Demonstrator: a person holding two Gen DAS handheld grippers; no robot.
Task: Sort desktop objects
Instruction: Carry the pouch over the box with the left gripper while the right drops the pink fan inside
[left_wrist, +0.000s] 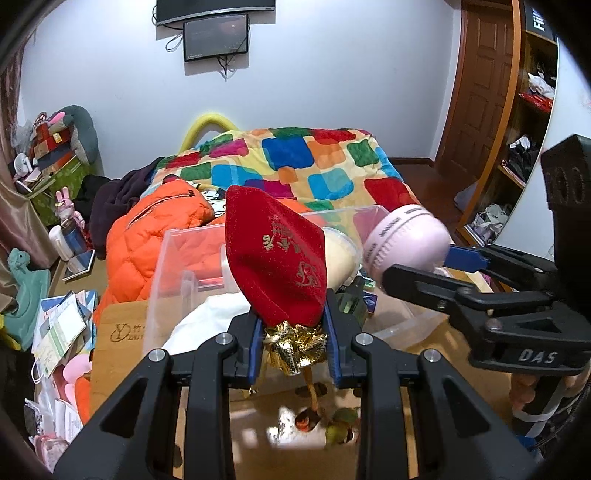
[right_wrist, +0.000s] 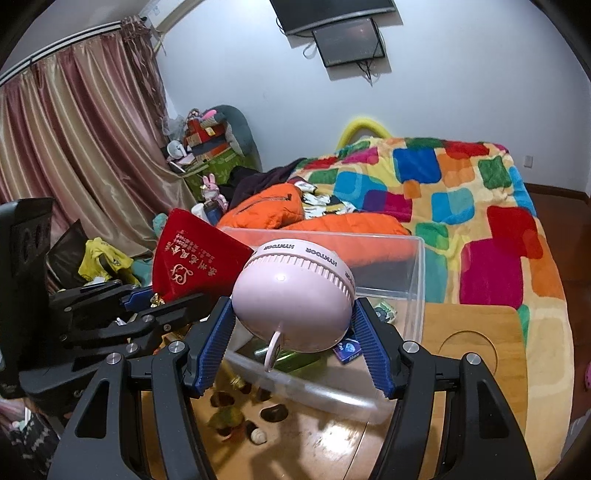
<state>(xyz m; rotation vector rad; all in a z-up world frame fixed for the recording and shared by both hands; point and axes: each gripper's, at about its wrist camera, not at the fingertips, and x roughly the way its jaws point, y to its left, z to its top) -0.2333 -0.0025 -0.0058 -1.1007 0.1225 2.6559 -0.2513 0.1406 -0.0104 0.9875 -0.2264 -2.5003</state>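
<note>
My left gripper (left_wrist: 293, 332) is shut on a red velvet pouch (left_wrist: 277, 254) at its gold-trimmed neck and holds it upright above a clear plastic bin (left_wrist: 162, 266). The pouch also shows in the right wrist view (right_wrist: 192, 258). My right gripper (right_wrist: 293, 332) is shut on a round pink device (right_wrist: 295, 295) with a small loop strap, held over the bin's (right_wrist: 417, 280) front rim. In the left wrist view the pink device (left_wrist: 402, 240) and my right gripper (left_wrist: 424, 266) are at the right. The bin holds white cloth (left_wrist: 207, 317), a cream round item (left_wrist: 341, 258) and a small blue box (right_wrist: 347, 349).
The bin stands on a wooden table (right_wrist: 476, 347) with a round recess. Small stones and shells (right_wrist: 258, 435) lie on the table below my grippers. Behind are an orange jacket (left_wrist: 147, 236) and a bed with a colourful blanket (right_wrist: 461, 192). Clutter lies at the left (left_wrist: 59, 325).
</note>
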